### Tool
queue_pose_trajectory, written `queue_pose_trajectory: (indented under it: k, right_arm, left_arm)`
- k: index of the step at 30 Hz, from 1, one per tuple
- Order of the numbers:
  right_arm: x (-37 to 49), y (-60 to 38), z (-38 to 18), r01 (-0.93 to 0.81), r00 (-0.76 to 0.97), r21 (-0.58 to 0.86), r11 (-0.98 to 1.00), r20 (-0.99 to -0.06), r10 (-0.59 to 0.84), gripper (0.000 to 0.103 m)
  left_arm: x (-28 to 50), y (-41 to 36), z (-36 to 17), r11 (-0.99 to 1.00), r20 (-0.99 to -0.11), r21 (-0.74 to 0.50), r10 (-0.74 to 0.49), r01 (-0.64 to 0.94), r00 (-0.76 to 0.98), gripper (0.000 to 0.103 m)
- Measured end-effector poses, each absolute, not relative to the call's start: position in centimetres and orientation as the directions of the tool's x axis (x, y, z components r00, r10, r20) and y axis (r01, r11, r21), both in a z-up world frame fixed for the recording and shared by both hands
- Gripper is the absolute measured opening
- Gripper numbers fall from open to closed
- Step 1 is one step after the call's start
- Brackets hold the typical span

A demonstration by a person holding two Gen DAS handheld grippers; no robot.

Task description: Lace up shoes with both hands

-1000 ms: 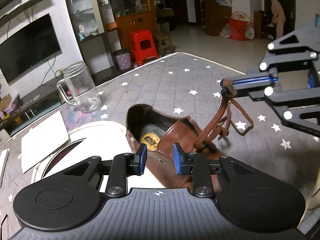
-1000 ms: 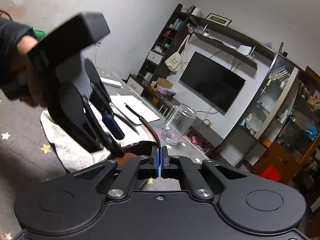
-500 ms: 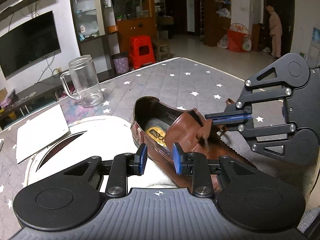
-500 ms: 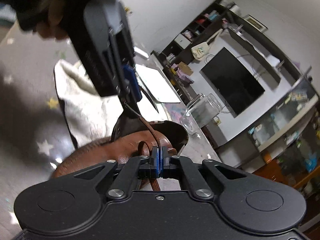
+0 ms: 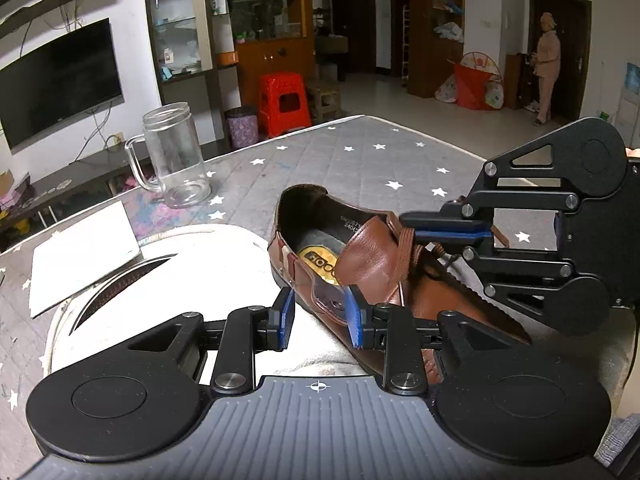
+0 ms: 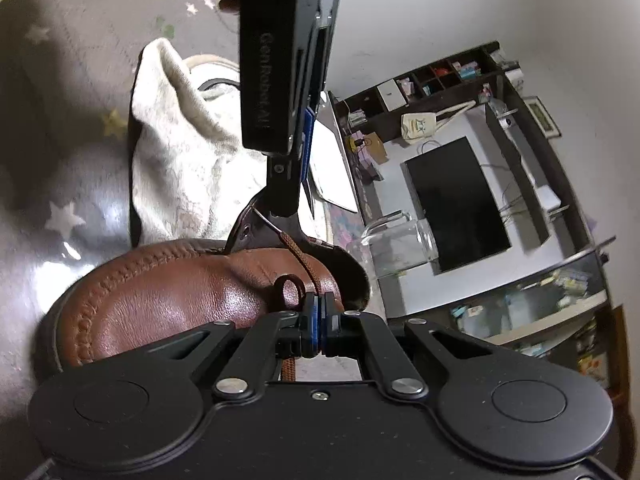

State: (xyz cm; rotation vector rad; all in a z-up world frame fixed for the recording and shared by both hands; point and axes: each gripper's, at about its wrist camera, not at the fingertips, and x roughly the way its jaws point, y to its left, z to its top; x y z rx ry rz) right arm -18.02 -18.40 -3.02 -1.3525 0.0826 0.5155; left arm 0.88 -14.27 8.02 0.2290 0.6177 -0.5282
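While the brown leather lace-up shoe (image 5: 360,268) lies on the grey star-print quilted tabletop (image 5: 352,160), toe toward me, my left gripper (image 5: 318,318) stands open, its blue pads either side of the shoe's eyelet flap without clamping it. My right gripper (image 6: 319,320) is closed on the brown braided shoelace (image 6: 306,264), over the vamp beside the tongue. Lace runs from its pads toward the eyelet flap. White cloth (image 6: 180,152) lies just left of the shoe; clear glass handled jar (image 5: 176,156) stands well beyond.
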Motion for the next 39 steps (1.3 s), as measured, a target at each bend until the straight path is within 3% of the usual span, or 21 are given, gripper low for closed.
queue_pose_trajectory:
  k: [5,14,24,26,39]
  right_arm:
    - [-17.9,-18.2,-4.5,-0.290,0.919,-0.956,0.039,-0.267,0.289,0.001]
    - [-17.9,-18.2,-6.7,-0.185,0.933,-0.979,-0.080,-0.201,0.300,0.002]
    - [-18.1,-18.0,-6.4,-0.118,0.938,-0.991,-0.070,-0.134,0.319,0.001]
    - [-18.1,-17.8,-6.1,-0.121,0.939,-0.991,-0.063,-0.134,0.318,0.001]
    - [-17.7,-17.6,-7.2,-0.090,0.939,-0.984,-0.156,-0.136,0.316,0.002]
  left_arm:
    - [0.7,-14.2,8.0,0.844,-0.605,0.050,-0.399,0.533,0.689,0.029]
    - [0.5,-14.3,7.7,0.843,-0.609,0.057,-0.396,0.535,0.687,0.029]
    - [0.3,-14.8,7.8,0.838,-0.614,0.046,-0.405,0.543,0.678,0.029]
    - [0.4,-15.0,7.9,0.836,-0.613,0.042,-0.411,0.547,0.675,0.024]
    - [0.2,-15.1,7.8,0.831,-0.608,0.031,-0.425,0.555,0.671,0.023]
